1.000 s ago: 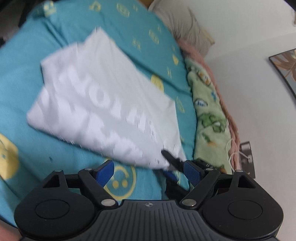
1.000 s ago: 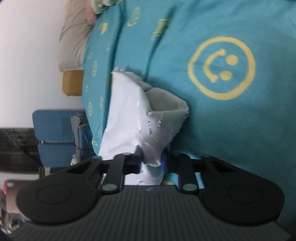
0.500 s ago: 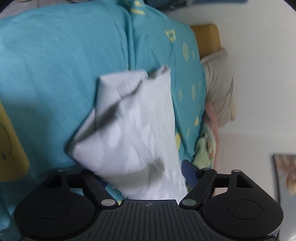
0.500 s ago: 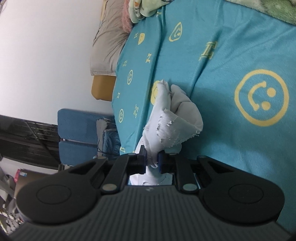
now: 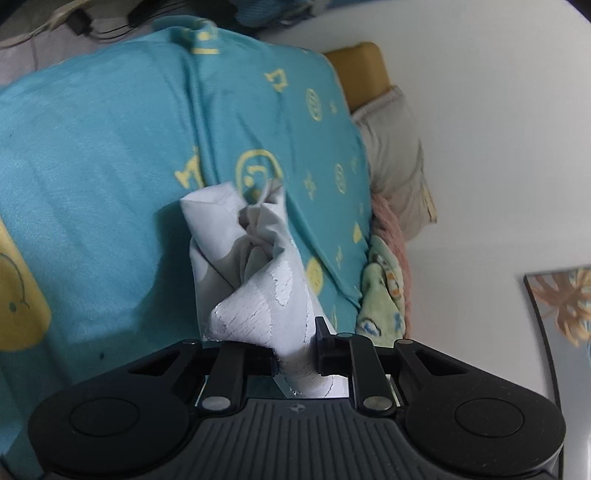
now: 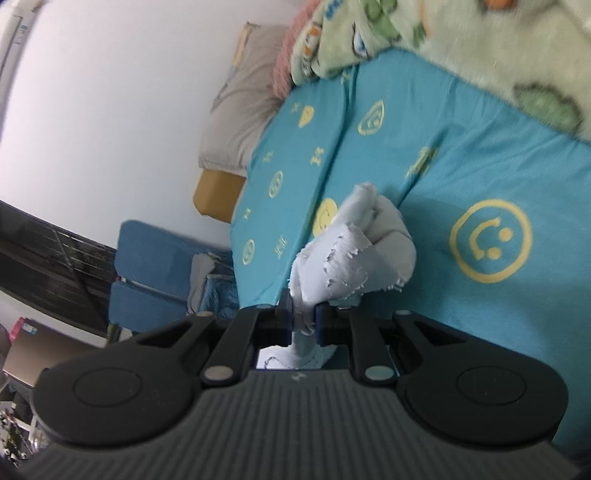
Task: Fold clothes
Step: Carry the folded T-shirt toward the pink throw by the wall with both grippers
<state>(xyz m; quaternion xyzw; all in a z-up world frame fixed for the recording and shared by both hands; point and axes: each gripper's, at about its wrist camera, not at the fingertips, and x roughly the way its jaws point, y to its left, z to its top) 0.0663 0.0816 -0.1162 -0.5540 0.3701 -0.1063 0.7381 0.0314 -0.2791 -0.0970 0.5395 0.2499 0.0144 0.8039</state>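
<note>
Looking along the left gripper (image 5: 295, 354), the two black fingers are clamped on a bunched corner of the white garment (image 5: 255, 280), with cloth filling the gap between them and spilling out below. The garment rises from the fingers as a crumpled, twisted bundle that hangs above the teal bedspread (image 5: 103, 177); cracked white print shows on the fold nearest the fingers. A yellow smiley motif (image 5: 258, 171) on the bedspread sits just behind the top of the bundle. At the right edge of the bed lie a grey pillow (image 5: 399, 155), a pink blanket (image 5: 391, 240) and a green patterned blanket (image 5: 380, 299), all against a white wall (image 5: 480, 147); a framed picture (image 5: 561, 306) is seen on that wall. Turning to the right wrist view, the right gripper (image 6: 303, 323) is likewise closed tight on a narrow pinch of the same garment (image 6: 351, 251), its blue pads pressed onto the cloth from both sides. The garment bulges beyond the fingers as a rounded wad with a ragged-looking printed edge, held over the bedspread (image 6: 406, 147) beside a large smiley (image 6: 491, 240). The green blanket (image 6: 406, 33) lies at the top, the pillow (image 6: 243, 99) beside it, and a blue chair (image 6: 155, 266) stands off the bed's end.
</note>
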